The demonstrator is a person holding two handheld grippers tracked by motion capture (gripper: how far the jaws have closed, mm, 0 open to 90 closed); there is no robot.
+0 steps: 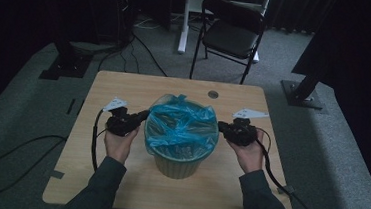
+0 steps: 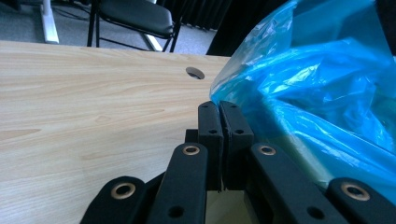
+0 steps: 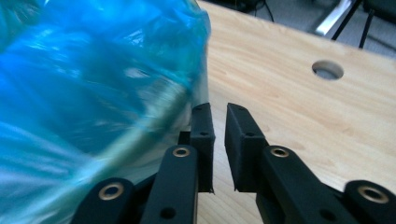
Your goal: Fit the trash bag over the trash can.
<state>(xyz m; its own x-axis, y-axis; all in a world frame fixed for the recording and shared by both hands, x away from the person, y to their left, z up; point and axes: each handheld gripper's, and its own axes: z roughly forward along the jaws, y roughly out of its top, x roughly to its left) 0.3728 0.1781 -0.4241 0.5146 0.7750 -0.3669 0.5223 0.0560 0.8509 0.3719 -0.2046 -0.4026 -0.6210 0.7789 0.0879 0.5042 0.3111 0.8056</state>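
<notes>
The bin [image 1: 179, 159] stands in the middle of the table [image 1: 117, 179], and a blue bag [image 1: 182, 124] is pulled over its rim. The left gripper [image 1: 139, 118] is at the left side of the rim, the right gripper [image 1: 224, 130] at the right side.

In the left gripper view the jaws are pressed together, with the edge of the bag [image 2: 317, 93] just at their tips; whether any film is really caught between them I cannot tell. In the right gripper view a narrow gap stays between the jaws and nothing is inside it; the bag [image 3: 93, 93] lies just beside the left jaw.

I think the thin film is the main risk. If the left side pulls while the right has no hold, the bag can slip off the rim on one side, or stretch and tear. The bin looks light, so an uneven pull could also tip it or drag it over the table. The right jaws may close on air beside the film.

Little stands in the way: the table is bare apart from a cable hole [image 1: 213, 94]. A black chair [image 1: 231, 33] stands behind the table, well apart, and cables lie on the floor
</notes>
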